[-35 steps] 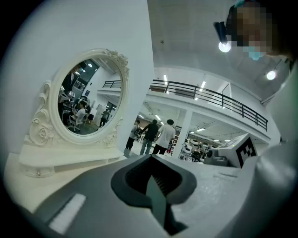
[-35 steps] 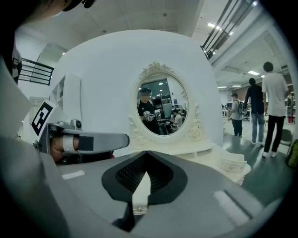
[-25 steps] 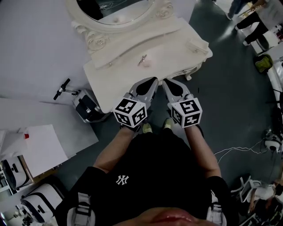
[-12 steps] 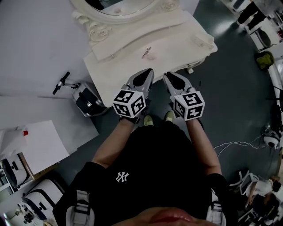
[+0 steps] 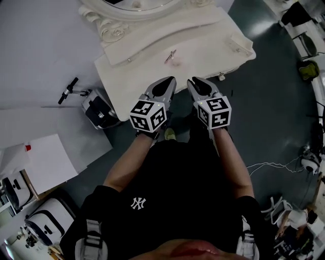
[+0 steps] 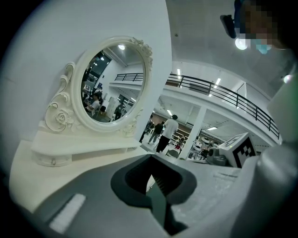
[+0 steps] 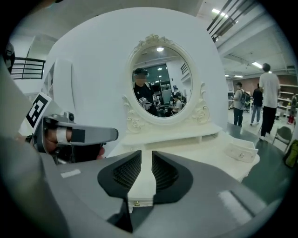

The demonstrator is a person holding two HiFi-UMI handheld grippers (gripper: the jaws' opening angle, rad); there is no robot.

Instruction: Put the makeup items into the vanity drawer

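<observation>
Vanity top [image 5: 133, 81] holds your makeup items [image 5: 170, 56]: slim, light, likely slippery; pinch mid-length. Left gripper [image 5: 169, 80] closed, empty; right gripper [image 5: 195, 81] slightly parted, empty; both near front edge.

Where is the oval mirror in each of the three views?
Head view: mirror at the top edge, mostly cut off.
Left gripper view: mirror left of centre, seen at an angle.
Right gripper view: mirror upper centre, facing the camera.
Shared landmark: the white ledge directly under the mirror.
</observation>
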